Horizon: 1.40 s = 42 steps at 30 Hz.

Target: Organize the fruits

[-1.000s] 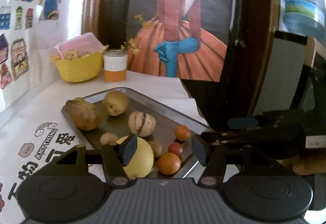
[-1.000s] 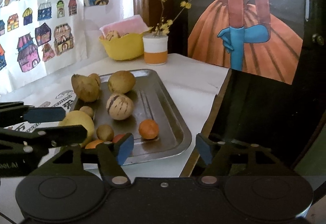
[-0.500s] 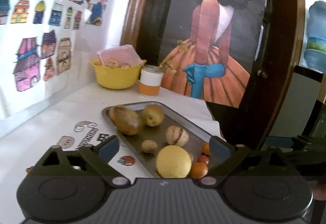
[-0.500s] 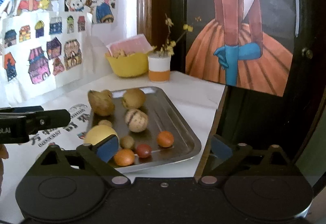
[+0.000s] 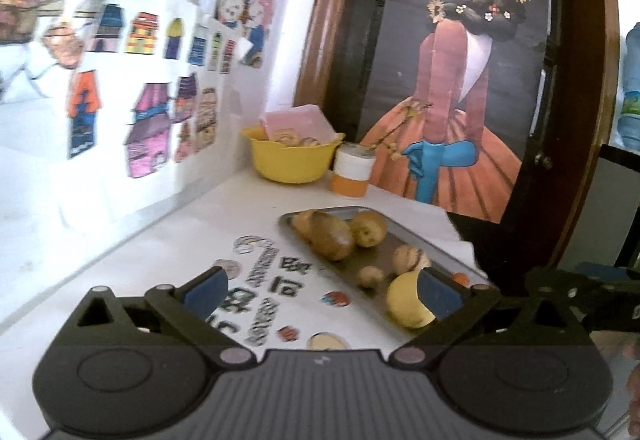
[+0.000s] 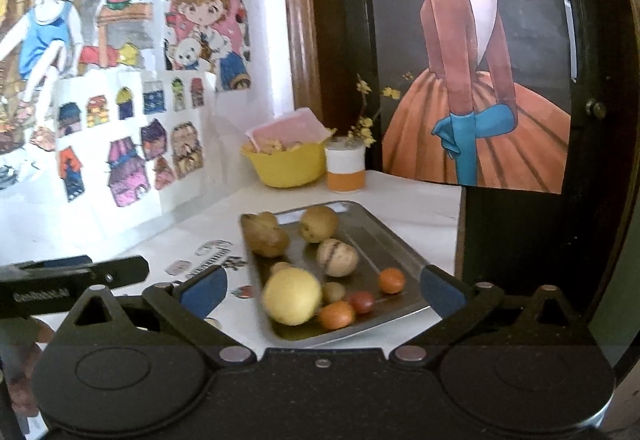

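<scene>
Right wrist view shows me my right gripper (image 6: 322,290) with its fingers (image 6: 204,290) spread wide and nothing between them. Straight ahead of the fingers sits the metal tray (image 6: 384,240) on the white desk (image 6: 408,191), and all the fruit lies in it. Closest to the fingers is the big yellow fruit (image 6: 292,296), with an orange (image 6: 336,315) and a small red fruit (image 6: 362,302) just to its right. A second orange (image 6: 391,280) lies nearer the right finger. Farther off are the striped round fruit (image 6: 337,257), a pear (image 6: 319,223) and a brown fruit (image 6: 265,234) at the tray's far left.

Left wrist view has my left gripper (image 5: 320,292) with its fingers (image 5: 206,290) equally far apart, holding nothing. From here the tray (image 5: 436,246) lies ahead and toward the right finger, whose blue pad overlaps the yellow fruit. Bare desk with printed stickers (image 5: 276,280) shows between the fingers. Beyond the tray stand a yellow bowl (image 5: 290,163) and a white-and-orange cup (image 5: 352,175).
</scene>
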Tool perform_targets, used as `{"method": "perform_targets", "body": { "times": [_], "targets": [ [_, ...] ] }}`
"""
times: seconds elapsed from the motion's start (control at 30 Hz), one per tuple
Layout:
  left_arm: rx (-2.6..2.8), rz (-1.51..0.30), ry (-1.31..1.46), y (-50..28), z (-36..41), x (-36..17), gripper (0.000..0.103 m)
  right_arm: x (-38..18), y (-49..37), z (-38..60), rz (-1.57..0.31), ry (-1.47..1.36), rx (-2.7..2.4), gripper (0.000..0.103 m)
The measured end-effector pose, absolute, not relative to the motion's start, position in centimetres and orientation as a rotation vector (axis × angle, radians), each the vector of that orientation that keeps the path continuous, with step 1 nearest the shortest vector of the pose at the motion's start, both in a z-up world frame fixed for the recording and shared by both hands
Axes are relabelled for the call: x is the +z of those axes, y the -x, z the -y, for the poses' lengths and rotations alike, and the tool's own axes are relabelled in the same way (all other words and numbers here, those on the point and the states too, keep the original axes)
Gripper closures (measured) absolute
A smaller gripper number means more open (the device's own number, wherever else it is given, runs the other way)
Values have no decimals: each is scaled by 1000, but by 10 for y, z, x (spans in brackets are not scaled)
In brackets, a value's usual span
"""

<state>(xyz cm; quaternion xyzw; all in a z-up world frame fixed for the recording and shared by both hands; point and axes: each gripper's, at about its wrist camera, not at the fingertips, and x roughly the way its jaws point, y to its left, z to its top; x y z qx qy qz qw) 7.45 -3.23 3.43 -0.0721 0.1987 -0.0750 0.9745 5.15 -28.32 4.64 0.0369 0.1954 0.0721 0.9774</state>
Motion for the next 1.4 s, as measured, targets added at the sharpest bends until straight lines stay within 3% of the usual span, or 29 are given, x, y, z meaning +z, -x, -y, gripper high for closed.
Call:
{"method": "perform_targets", "body": {
  "times": [0.43,1.4],
  "targets": [
    [-91,-398,131,-19,-23,21,1,29,6,223,-327,-77,91,1],
    [-78,-372,128,33,-48,-10,1,-14,54,199,-275,-55,62,1]
  ]
}}
